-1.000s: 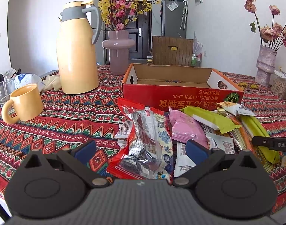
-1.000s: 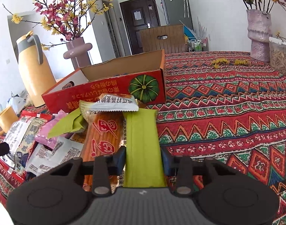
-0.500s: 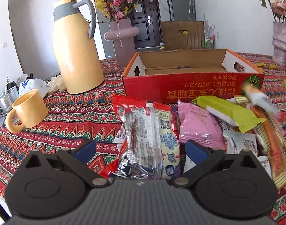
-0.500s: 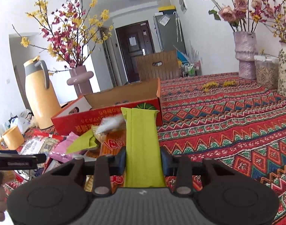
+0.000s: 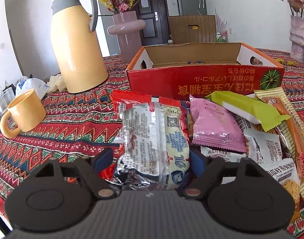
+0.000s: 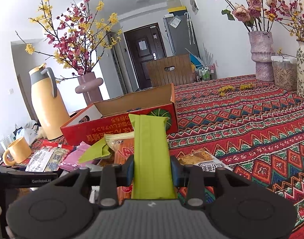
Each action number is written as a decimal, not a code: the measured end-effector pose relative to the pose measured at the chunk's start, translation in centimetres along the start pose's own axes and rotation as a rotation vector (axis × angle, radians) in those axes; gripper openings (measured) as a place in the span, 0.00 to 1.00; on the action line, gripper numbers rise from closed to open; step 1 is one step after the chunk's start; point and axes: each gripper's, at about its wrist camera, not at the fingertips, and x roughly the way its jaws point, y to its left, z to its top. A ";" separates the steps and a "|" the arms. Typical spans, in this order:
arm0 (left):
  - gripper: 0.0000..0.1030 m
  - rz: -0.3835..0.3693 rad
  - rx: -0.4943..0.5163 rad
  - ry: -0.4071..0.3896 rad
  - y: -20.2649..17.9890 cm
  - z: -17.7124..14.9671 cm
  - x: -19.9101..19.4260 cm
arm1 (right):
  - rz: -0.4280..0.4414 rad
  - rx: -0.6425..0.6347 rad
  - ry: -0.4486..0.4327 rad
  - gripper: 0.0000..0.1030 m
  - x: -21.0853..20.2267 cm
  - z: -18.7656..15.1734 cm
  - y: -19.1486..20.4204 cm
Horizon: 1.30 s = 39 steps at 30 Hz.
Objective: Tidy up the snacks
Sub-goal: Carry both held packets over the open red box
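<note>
A red and silver snack packet lies at the left end of the snack pile on the patterned tablecloth. My left gripper straddles its near end; the jaws are closing, the right pad at the packet's edge, a thin gap showing at the left pad. My right gripper is shut on a long green packet, held above the pile and pointing at the open red cardboard box. A pink packet, another green packet and an orange one lie before the box.
A tall yellow thermos, a yellow mug and a mauve vase stand left of the box. At the far right are two vases and a lidded clear container. A white packet lies beside my right gripper.
My left gripper moved in over the red and silver packet and its jaws narrowed around it. My right gripper raised the green packet off the pile; a white packet slid off.
</note>
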 end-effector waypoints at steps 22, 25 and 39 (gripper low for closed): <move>0.58 -0.100 -0.049 -0.065 3.9 1.4 -3.1 | -0.008 -0.016 -0.004 0.34 0.3 0.6 1.1; 0.59 -0.120 -0.047 -0.092 4.2 2.3 -3.7 | -0.009 -0.026 -0.010 0.34 0.6 1.2 1.6; 0.59 -0.167 -0.025 -0.185 3.0 9.1 -3.5 | -0.048 -0.070 -0.059 0.34 4.7 7.2 3.0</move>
